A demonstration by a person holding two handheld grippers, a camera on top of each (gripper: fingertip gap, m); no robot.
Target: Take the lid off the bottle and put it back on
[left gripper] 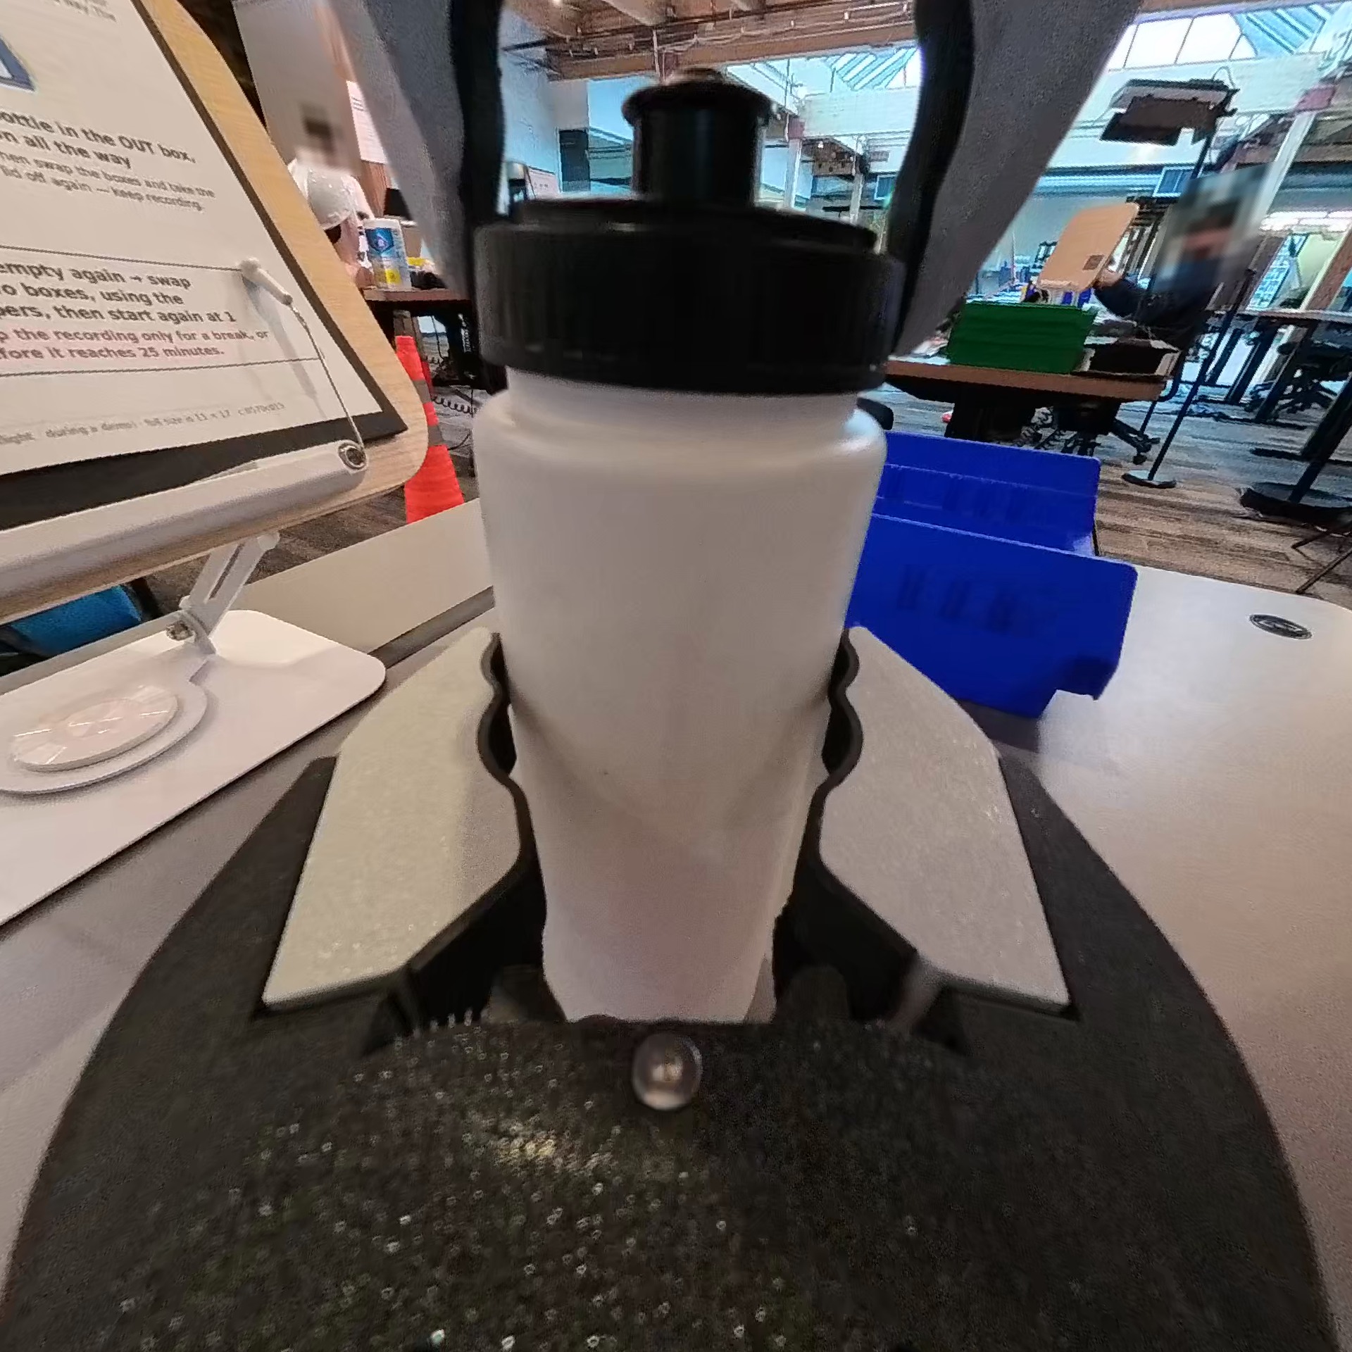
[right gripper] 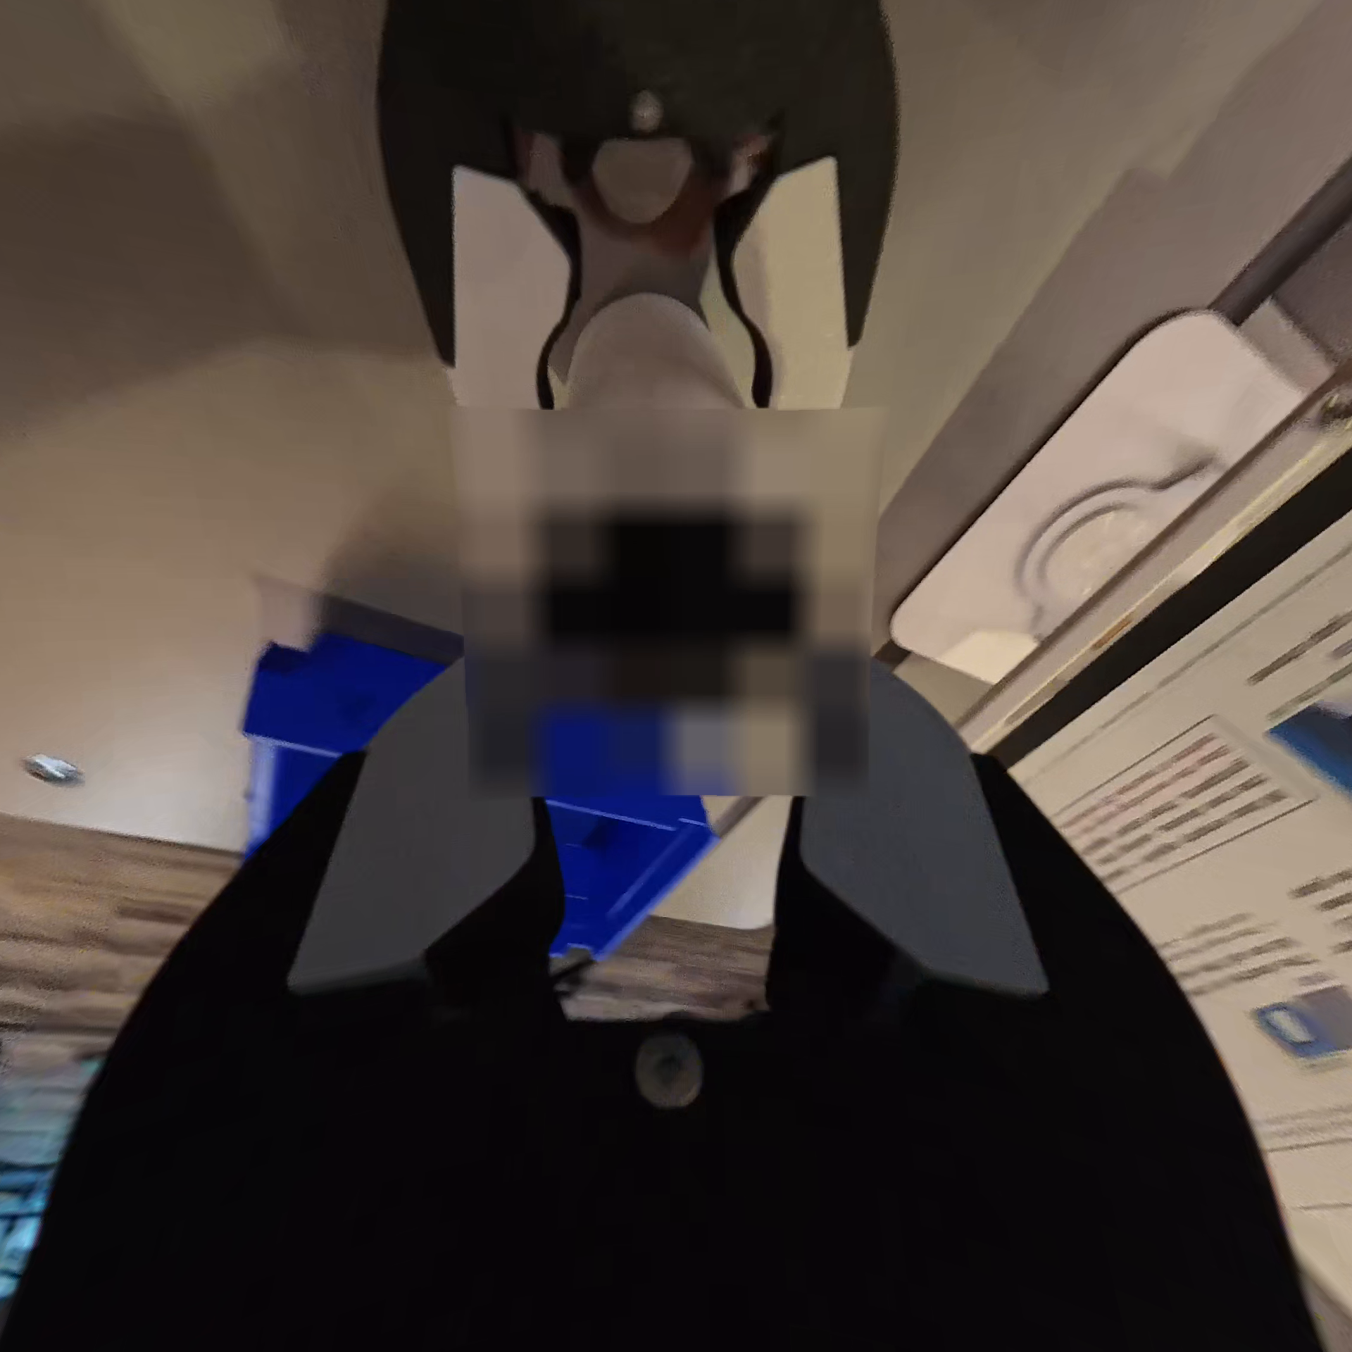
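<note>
Bottle (left gripper: 673, 622), white with a black screw lid (left gripper: 684, 293) and a pull spout on top, stands upright in the left gripper (left gripper: 669, 702), whose two fingers (left gripper: 410, 797) press on the lower body from either side just above a grey table (left gripper: 1207, 768). From overhead the right gripper (left gripper: 702, 205) reaches down, its grey fingers (left gripper: 1017, 146) flanking the lid with the dark pads at or against the rim; a blurred patch covers the fingertips in its own view, so real contact cannot be told. A blue bin (left gripper: 1009, 607) sits just behind the bottle to the right, and an instruction board on a white stand (left gripper: 219, 680) to the left, with an orange cone (left gripper: 432, 468) beyond. The lid appears seated, so the unscrewing step looks to be at hand. Done well, it calls for the upper fingers squared on the ribbed rim rather than the spout, the twist kept on the bottle's axis, and the lower grip firm enough that the soft body does not turn with it
</note>
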